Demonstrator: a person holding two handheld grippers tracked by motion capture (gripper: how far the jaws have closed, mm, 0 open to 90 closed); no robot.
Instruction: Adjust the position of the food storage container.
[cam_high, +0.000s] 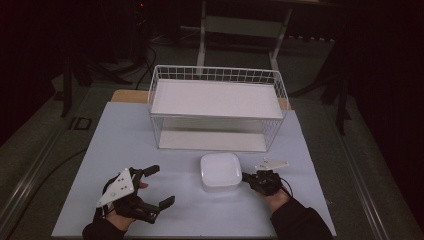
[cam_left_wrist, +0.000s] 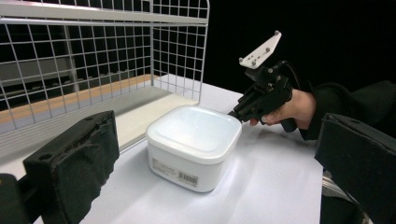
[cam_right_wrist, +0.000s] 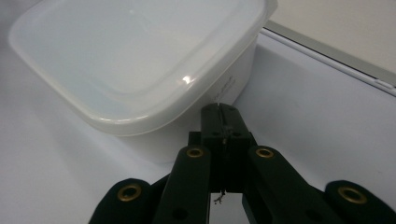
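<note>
A white lidded plastic box (cam_high: 220, 171) sits on the white table, just in front of the wire shelf rack (cam_high: 217, 107). My right gripper (cam_high: 245, 176) is shut with nothing between its jaws, its tip right at the box's right side (cam_right_wrist: 140, 60), under the lid rim. The left gripper view shows the same box (cam_left_wrist: 194, 142) with the right gripper (cam_left_wrist: 232, 113) touching its far edge. My left gripper (cam_high: 160, 186) is wide open to the left of the box, apart from it, its padded fingers (cam_left_wrist: 74, 163) spread at the frame's sides.
The white wire rack has a top shelf (cam_high: 215, 98) and a lower shelf (cam_high: 210, 141), both bare. The table's front edge (cam_high: 190, 235) runs close to the person's hands. Dark floor and stands surround the table.
</note>
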